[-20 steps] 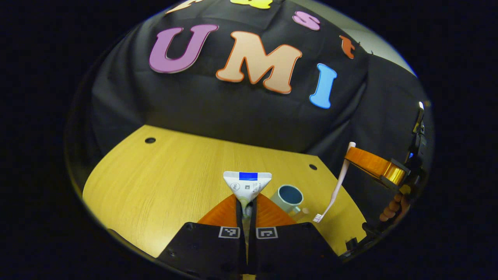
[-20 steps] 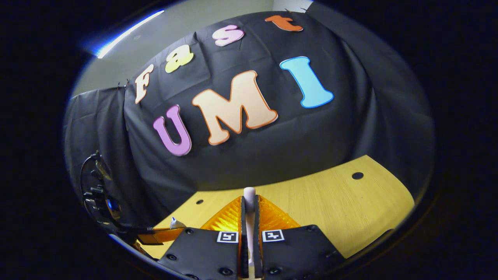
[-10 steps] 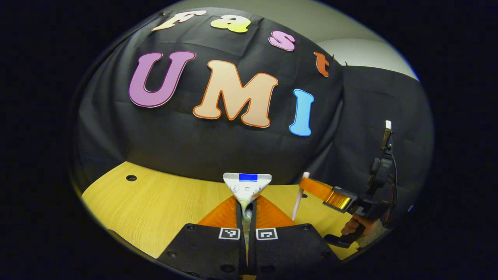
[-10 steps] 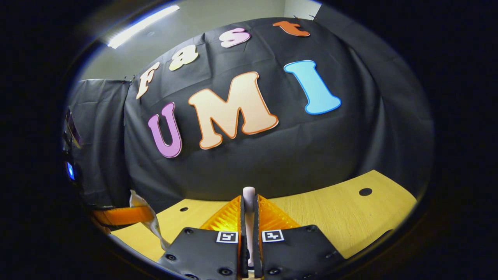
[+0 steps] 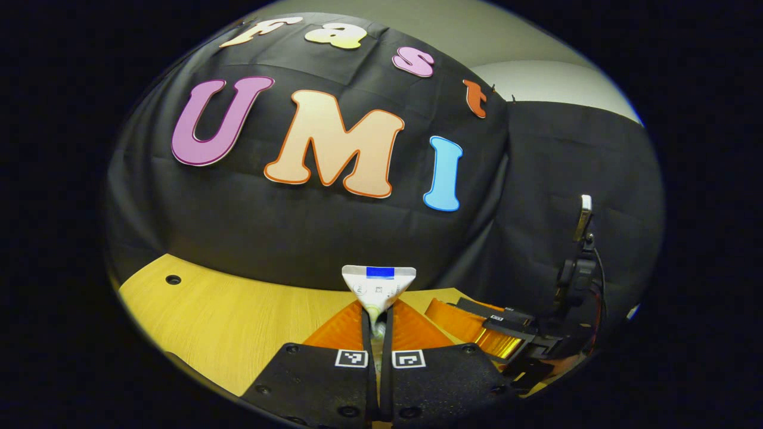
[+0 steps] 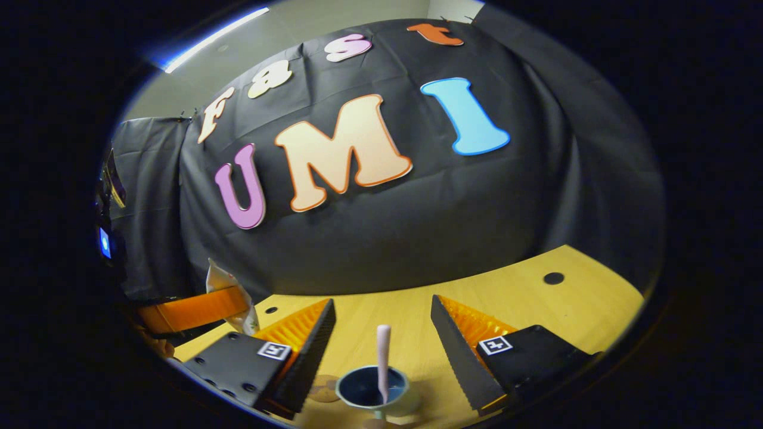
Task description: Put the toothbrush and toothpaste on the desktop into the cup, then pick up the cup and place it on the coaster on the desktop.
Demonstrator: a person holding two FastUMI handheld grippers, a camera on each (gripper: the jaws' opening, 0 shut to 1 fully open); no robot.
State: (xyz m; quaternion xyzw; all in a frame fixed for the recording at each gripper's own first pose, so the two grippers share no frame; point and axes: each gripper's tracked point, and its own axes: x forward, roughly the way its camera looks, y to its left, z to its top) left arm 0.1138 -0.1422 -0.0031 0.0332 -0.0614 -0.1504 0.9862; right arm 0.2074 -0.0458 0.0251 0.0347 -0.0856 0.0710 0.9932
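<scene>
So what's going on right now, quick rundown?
Right claw open above the cup, toothbrush standing in it. Left claw shut on the toothpaste, off the desk. Nothing blocking the cup.

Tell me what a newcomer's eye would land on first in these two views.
First, in the right gripper view, the pale pink toothbrush standing upright in the dark blue round cup on the yellow wooden desktop, right between the wide-open right gripper. Next, in the left gripper view, the white toothpaste tube with a blue stripe, pinched in the left gripper above the desk.
</scene>
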